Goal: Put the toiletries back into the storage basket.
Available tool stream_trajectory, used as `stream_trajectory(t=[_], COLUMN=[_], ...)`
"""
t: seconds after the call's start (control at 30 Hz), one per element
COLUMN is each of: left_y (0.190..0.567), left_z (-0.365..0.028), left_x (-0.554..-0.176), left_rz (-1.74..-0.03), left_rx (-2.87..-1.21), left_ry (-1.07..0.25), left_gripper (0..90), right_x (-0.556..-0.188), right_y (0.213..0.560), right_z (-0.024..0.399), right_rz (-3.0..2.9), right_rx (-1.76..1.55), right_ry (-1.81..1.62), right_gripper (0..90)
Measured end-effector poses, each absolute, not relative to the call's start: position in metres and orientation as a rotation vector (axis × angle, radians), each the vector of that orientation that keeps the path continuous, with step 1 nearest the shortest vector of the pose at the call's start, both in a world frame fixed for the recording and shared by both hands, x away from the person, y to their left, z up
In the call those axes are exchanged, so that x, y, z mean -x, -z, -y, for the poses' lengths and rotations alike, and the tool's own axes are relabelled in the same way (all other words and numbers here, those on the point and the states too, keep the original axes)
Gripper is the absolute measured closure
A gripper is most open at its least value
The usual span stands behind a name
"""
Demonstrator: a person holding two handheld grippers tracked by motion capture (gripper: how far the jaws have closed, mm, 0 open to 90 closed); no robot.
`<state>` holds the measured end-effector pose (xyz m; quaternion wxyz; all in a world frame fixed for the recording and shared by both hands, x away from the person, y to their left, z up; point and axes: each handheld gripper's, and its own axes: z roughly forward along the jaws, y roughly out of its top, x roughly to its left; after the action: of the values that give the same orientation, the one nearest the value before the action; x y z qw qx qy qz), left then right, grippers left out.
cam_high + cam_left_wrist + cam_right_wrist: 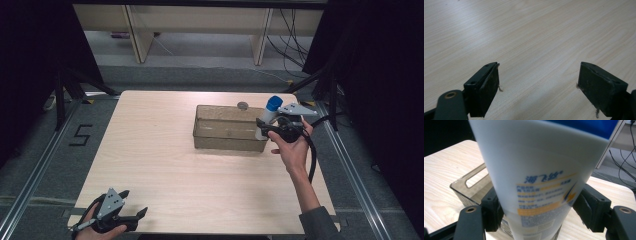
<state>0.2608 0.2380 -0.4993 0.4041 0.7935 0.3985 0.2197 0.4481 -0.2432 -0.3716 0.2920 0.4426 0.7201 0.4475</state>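
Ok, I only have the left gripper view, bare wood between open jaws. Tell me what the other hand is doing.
Observer: The right gripper is shut on a white plastic bottle with a blue cap, held at the right end of a clear rectangular plastic bin.
Operator: Report what's printed on the bottle.
Observer: The right gripper view shows blue characters above orange bands on its label; the small print is too blurred to read.
Operator: Now give me my own gripper's position.
Observer: The left gripper sits at the near left corner of the light wooden table, far from the bin.
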Motion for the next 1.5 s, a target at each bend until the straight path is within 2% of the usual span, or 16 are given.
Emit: stream_trajectory(t=[0.8, 1.5], left_y=[0.500, 0.499], left_z=[-0.238, -0.239], left_x=[-0.261, -0.261], left_rz=[-1.002, -1.004], left_rx=[-2.005, -2.004], left_ry=[-0.545, -0.546], left_gripper=[17.0, 17.0], right_x=[-0.479, -0.491], right_y=[0.392, 0.412], right_z=[0.240, 0.236], right_rz=[-1.915, -1.940], right_rx=[-1.259, -1.271], right_ry=[-1.177, -1.129], right_gripper=[32.0, 32.0])
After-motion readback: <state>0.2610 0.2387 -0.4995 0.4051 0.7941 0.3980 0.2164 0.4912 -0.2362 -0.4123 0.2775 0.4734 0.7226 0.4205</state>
